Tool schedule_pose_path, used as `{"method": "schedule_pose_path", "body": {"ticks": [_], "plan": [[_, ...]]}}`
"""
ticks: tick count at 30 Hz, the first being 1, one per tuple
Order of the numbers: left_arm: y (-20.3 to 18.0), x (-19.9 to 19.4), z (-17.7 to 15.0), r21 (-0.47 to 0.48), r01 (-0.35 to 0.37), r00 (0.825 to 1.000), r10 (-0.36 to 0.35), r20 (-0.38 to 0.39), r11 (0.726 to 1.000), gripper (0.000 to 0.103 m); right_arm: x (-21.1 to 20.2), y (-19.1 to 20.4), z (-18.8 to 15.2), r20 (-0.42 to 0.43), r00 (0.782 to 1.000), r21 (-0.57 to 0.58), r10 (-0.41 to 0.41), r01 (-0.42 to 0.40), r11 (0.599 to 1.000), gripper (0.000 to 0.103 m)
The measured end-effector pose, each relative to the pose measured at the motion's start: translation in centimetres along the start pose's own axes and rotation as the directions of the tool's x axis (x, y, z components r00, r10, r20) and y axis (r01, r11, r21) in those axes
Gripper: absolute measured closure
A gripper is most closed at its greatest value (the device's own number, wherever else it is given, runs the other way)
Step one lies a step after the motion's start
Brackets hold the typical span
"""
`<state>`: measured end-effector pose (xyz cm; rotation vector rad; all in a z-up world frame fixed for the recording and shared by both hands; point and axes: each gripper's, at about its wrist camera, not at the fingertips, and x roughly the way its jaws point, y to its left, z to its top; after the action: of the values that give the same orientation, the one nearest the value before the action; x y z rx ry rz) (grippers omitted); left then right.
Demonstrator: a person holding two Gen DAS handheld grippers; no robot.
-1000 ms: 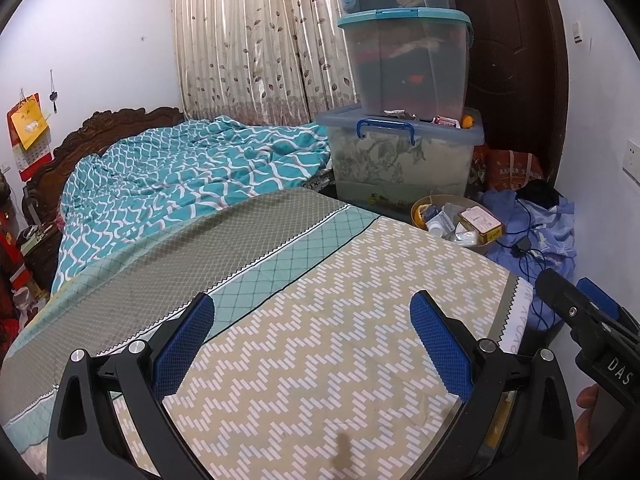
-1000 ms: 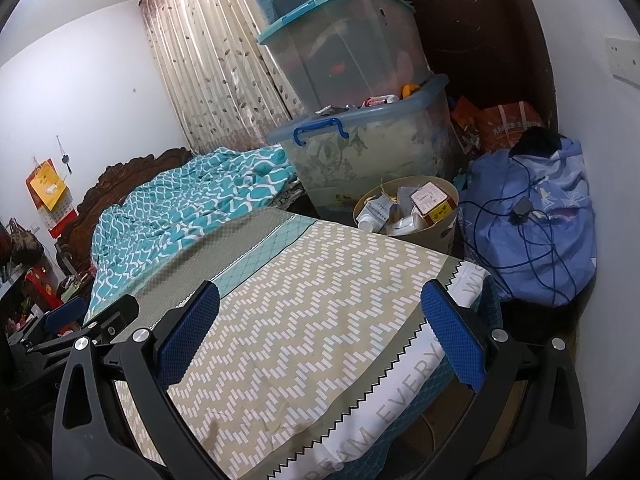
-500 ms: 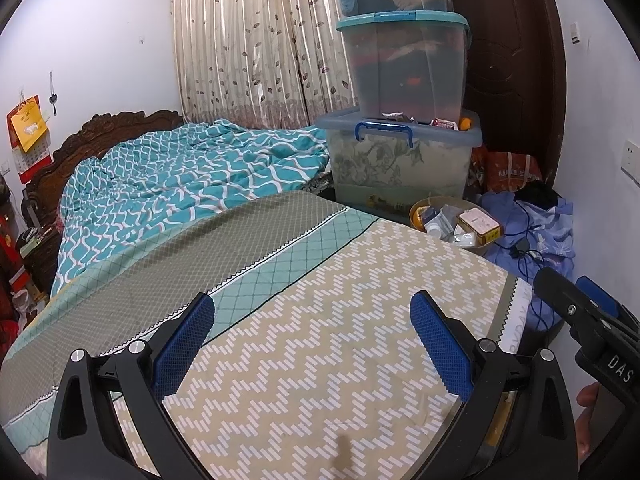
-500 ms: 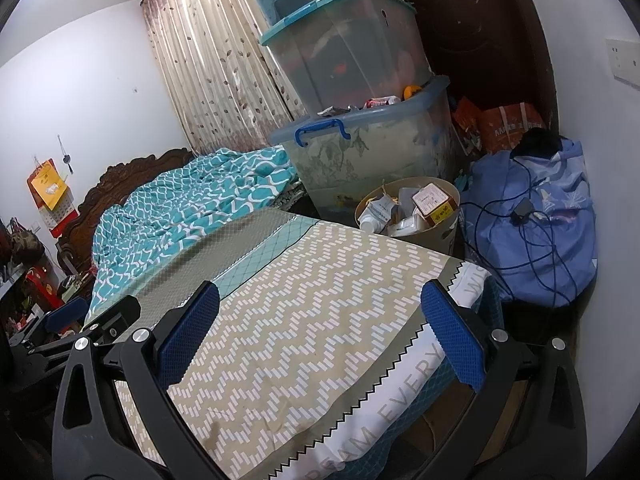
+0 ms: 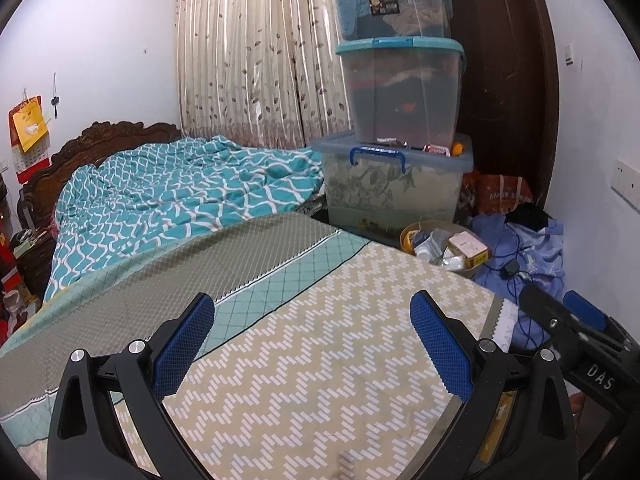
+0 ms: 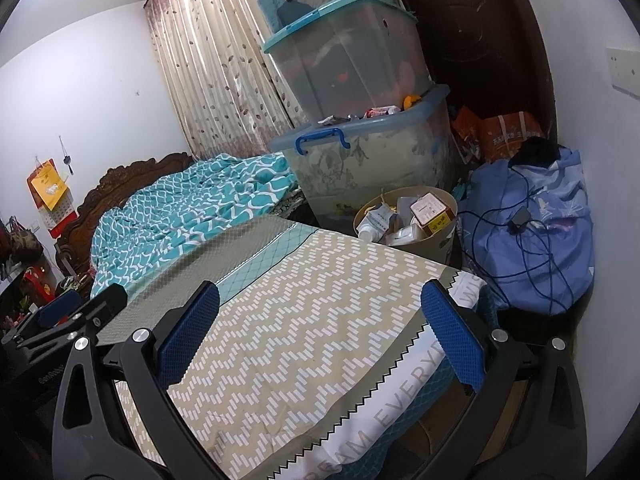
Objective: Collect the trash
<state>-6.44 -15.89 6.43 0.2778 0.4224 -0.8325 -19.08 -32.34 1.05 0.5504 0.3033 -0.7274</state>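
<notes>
Beyond both empty, wide-open grippers, left gripper (image 5: 312, 340) and right gripper (image 6: 320, 332), sits the trash-filled bin (image 6: 440, 240).

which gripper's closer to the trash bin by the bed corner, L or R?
Right. The right gripper hangs open over the bed's corner, nearer the trash bin. The left gripper, also open, sits farther along the bed.

Left gripper (image 5: 310, 344), jaws wide apart, hovers over the bed (image 5: 320, 380), holding nothing.
</notes>
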Motion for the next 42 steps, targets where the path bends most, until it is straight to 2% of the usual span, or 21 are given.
{"method": "schedule_pose_path", "body": {"ticks": [4,16,42], "plan": [[-0.1,-0.7,0.3,-0.006,0.005,0.999,-0.005,0.033,1.0,0.008,-0.5,-0.2,0.4,0.008,1.0,-0.003,-0.003,0.003,1.0,0.003],[-0.2,-1.6,0.5,-0.002,-0.007,0.998,0.007,0.063,1.0,0.008,-0.6,-0.5,0.7,0.008,1.0,-0.001,-0.005,0.005,1.0,0.003],[0.3,-1.6,0.2,-0.003,-0.029,0.997,0.029,0.073,1.0,0.008,-0.4,-0.2,-0.1,-0.001,1.0,-0.002,-0.002,0.002,1.0,0.003]]}}
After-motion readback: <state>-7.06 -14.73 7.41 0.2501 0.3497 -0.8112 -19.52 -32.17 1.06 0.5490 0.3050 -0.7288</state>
